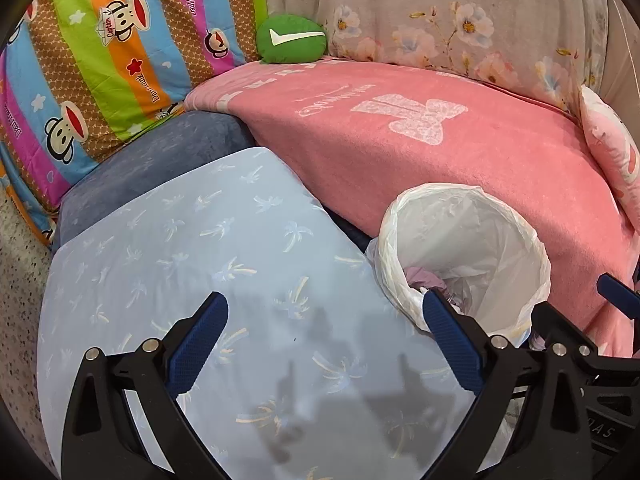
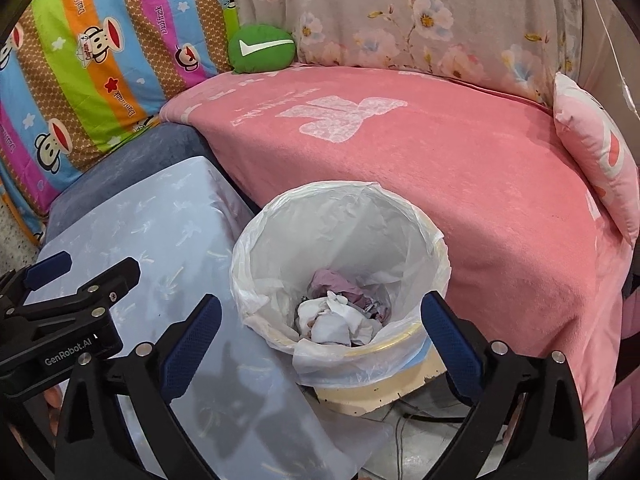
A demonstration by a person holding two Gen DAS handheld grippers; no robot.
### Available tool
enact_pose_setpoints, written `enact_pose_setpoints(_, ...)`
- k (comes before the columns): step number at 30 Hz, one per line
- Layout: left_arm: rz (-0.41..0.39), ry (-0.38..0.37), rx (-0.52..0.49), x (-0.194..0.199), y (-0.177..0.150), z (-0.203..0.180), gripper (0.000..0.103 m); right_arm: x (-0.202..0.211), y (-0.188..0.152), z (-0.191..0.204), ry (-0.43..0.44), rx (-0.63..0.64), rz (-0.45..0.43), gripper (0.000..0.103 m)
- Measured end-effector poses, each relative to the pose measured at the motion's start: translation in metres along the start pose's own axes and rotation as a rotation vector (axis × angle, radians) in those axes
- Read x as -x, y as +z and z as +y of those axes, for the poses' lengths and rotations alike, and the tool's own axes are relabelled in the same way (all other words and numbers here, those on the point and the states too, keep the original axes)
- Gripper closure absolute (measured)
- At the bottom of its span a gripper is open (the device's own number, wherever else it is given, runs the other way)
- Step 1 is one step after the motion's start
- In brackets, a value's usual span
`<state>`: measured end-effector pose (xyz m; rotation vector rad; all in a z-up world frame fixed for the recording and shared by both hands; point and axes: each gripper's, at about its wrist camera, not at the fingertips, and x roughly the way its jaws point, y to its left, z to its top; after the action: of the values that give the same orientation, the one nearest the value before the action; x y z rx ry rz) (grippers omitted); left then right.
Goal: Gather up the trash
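Both grippers, left (image 1: pixel 326 320) and right (image 2: pixel 320 320), hang wide open and empty. Crumpled trash (image 2: pixel 340 312) lies in the lined bin (image 2: pixel 434 260) beside the blue table (image 2: pixel 132 216). The loose liner (image 2: pixel 260 292) could snag a finger and tip the bin.

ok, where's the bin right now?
The bin sits low centre in the right wrist view, between the blue cloth on its left and the pink blanket on its right.
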<state>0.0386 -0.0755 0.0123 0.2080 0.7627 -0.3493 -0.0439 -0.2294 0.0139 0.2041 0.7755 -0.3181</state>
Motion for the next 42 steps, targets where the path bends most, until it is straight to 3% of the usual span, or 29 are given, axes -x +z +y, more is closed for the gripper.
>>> enact_pose_setpoints(21, 0.01, 0.038, -0.042, 0.0, -0.013, -0.022, 0.009, 0.0, -0.013, -0.012, -0.05, 0.01, -0.006, 0.005)
enact_pose_setpoints(42, 0.049, 0.062, -0.003, -0.002, -0.019, -0.023, 0.009, 0.004, -0.015, -0.02, -0.066, 0.016, -0.003, 0.005)
